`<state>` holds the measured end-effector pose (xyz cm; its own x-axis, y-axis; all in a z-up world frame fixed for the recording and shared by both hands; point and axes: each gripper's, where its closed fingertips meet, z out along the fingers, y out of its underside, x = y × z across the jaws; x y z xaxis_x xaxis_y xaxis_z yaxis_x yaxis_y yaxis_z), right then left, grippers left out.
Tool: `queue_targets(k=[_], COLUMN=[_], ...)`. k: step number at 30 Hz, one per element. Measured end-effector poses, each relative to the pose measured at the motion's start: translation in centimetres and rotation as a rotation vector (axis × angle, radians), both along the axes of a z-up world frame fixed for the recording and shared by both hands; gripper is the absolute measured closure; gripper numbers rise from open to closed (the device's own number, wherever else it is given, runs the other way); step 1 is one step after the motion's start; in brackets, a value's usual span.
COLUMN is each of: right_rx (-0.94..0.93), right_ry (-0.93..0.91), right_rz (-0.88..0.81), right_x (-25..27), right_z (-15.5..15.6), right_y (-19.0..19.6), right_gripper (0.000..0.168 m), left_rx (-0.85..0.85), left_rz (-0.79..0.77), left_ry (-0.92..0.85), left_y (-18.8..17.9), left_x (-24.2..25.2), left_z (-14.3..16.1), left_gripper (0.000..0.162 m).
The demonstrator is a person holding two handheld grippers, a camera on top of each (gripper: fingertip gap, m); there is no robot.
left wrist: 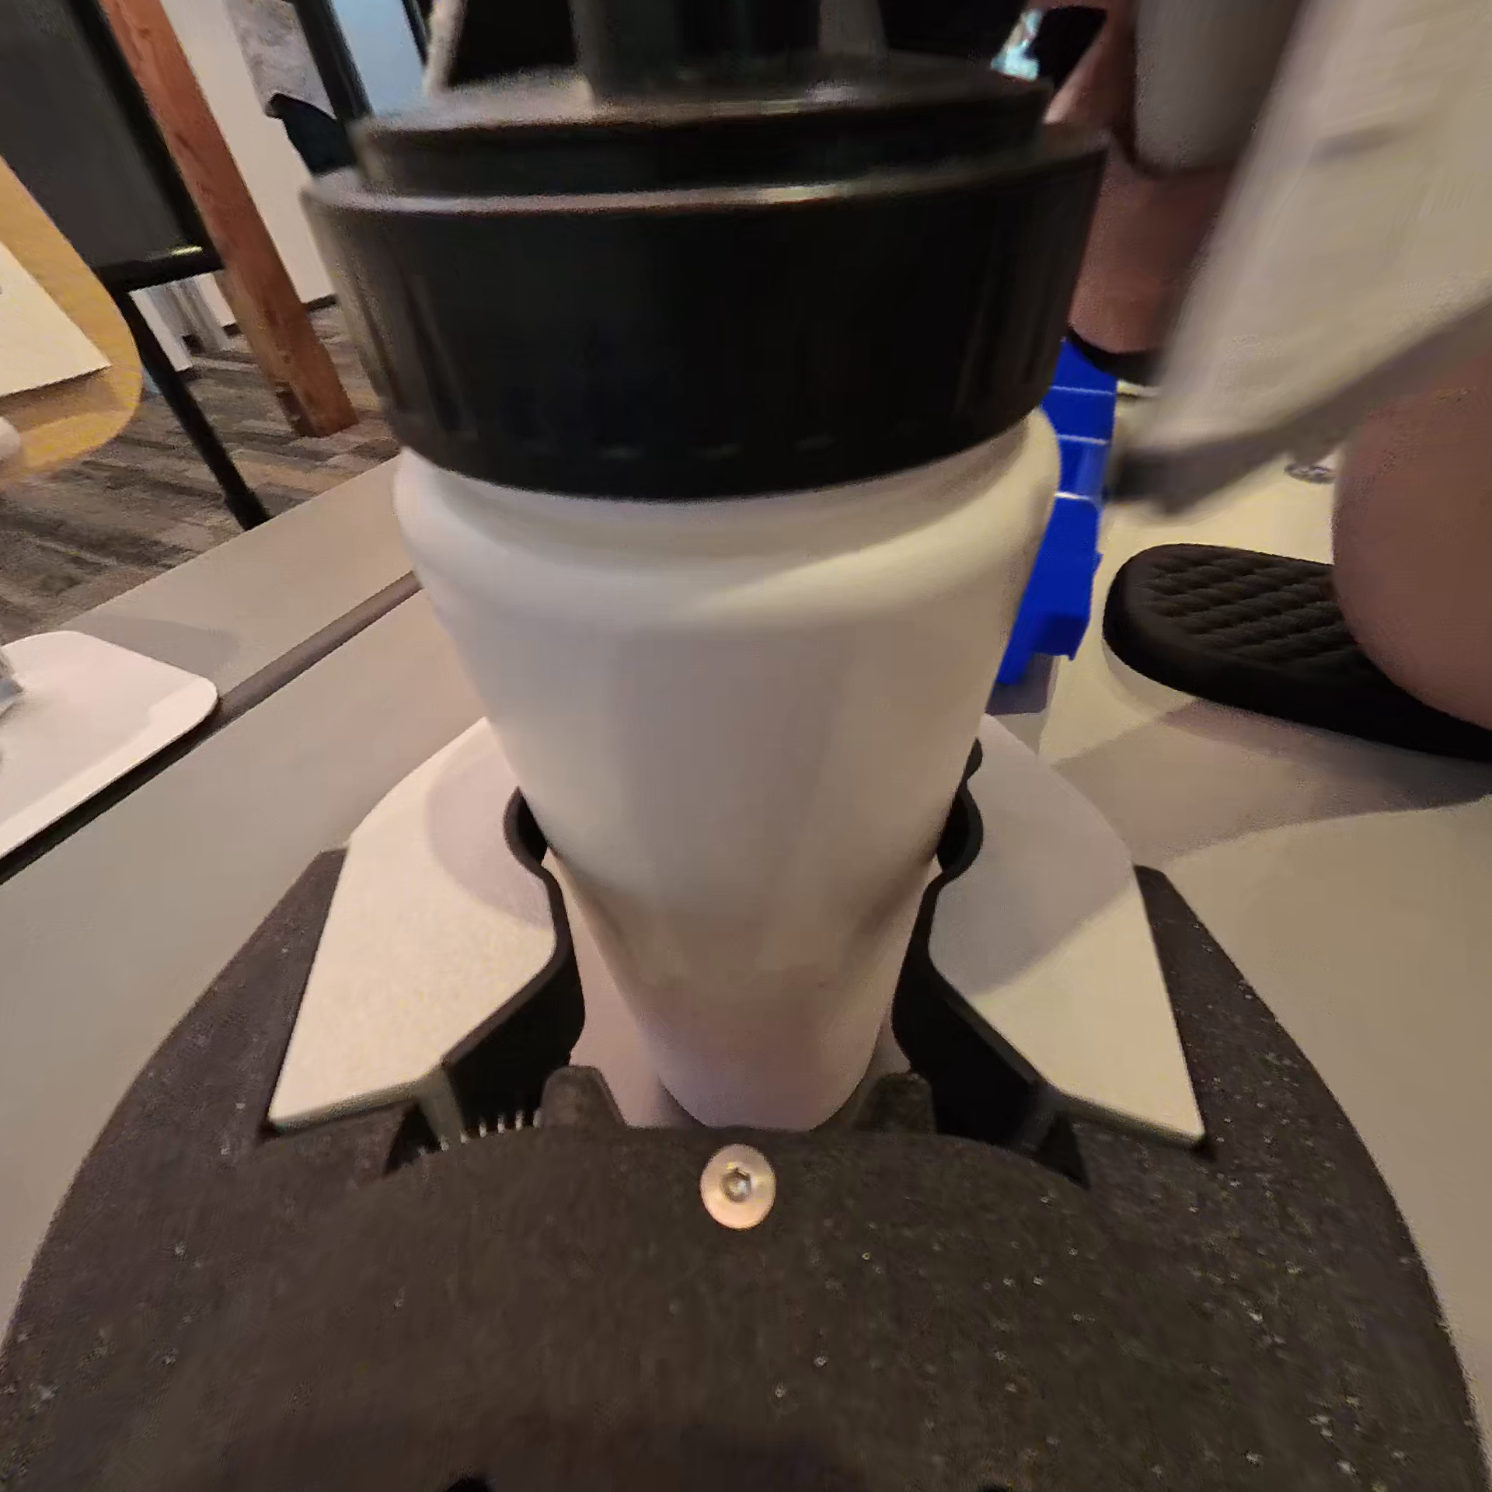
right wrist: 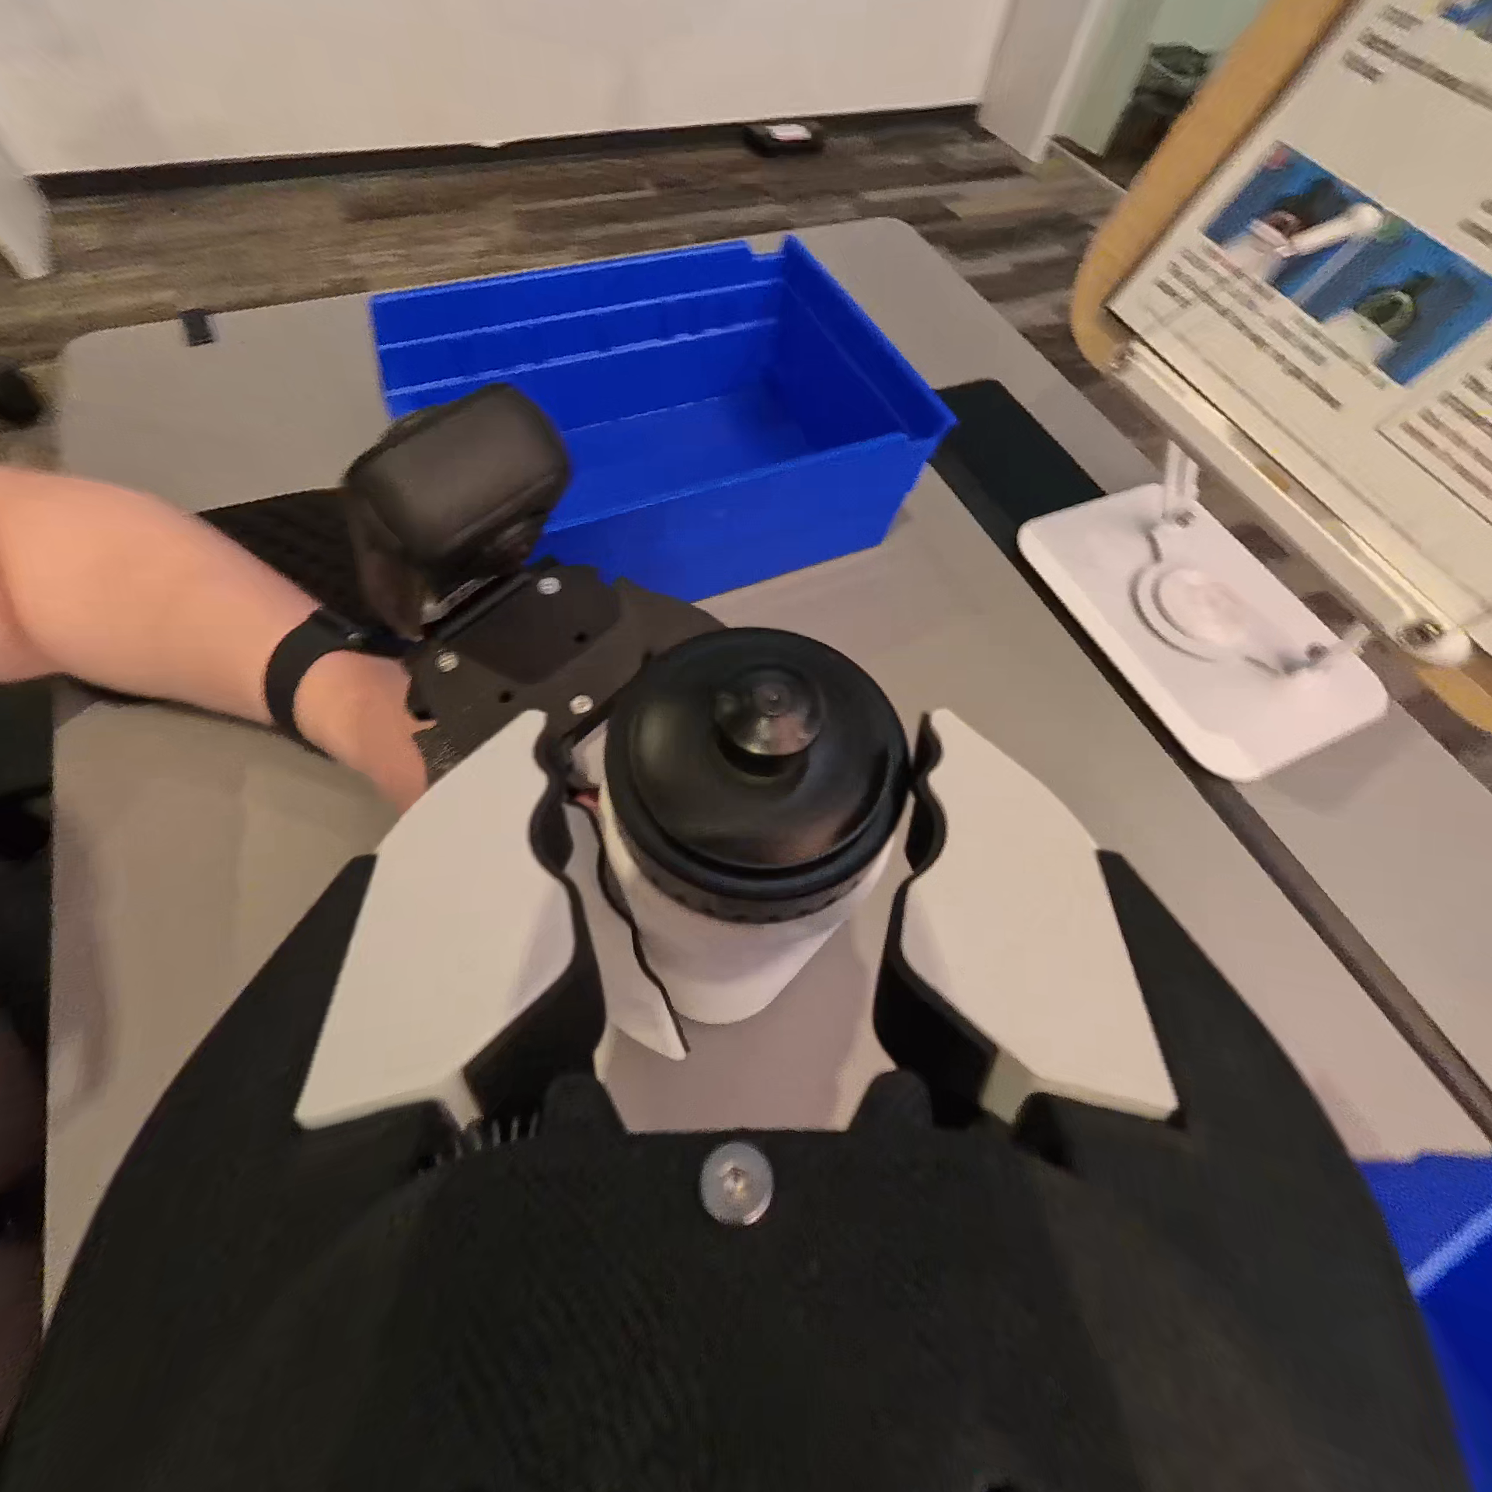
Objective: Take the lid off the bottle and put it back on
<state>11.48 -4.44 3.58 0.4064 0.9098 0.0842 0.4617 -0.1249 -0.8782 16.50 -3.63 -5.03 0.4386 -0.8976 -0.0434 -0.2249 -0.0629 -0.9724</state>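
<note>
A white bottle [left wrist: 727, 727] with a black ribbed lid [left wrist: 710, 339] stands upright on the grey table [left wrist: 202, 928]. My left gripper [left wrist: 743, 807] is shut on the bottle's lower body, with its black pads pressing both sides. In the right wrist view I look down on the lid [right wrist: 759, 775] and its spout, which sit on the bottle [right wrist: 727, 961]. My right gripper [right wrist: 739, 751] is open, with one jaw on each side of the lid. There is a small gap on the left side. The left gripper's body [right wrist: 517, 646] reaches in from the left.
A blue bin [right wrist: 686, 420] sits behind the bottle on the table. A white stand base [right wrist: 1195, 646] on the right holds a tilted board with printed sheets [right wrist: 1332, 242]. A person's forearm [right wrist: 121, 581] lies at left over a black mat [left wrist: 1259, 630].
</note>
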Motion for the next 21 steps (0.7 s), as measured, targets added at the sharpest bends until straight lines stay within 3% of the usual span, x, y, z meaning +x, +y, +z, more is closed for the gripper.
queue_targets(k=[3,6,11,14,17,21], right_rx=[-0.009,0.002,0.038,-0.034,-0.042,0.011], right_ry=[-0.008,-0.040,0.003,0.094,0.110,0.053], right_rz=[-0.034,0.052,0.479,0.702,0.706,0.498], right_x=[0.3,0.6,1.3,2.4,2.4,1.8], right_z=[-0.1,-0.1,0.1,0.2,0.2,0.6], right_y=[0.2,-0.4,-4.3,-6.8,-6.7,-4.4], right_gripper=[0.092,0.093,0.093,0.092,0.092,0.082], left_rx=[-0.002,0.016,0.039,0.006,-0.001,0.004], left_rz=[0.008,-0.041,-0.310,-0.508,-0.502,-0.295], left_ry=[0.012,0.014,-0.022,-0.028,-0.037,-0.017], left_y=[0.0,-0.4,-4.0,-7.4,-7.5,-4.3], left_x=[0.0,0.3,1.8,2.8,3.1,2.4], left_z=[-0.1,0.0,0.2,0.0,0.1,0.0], left_gripper=[0.065,0.065,0.065,0.065,0.065,0.065])
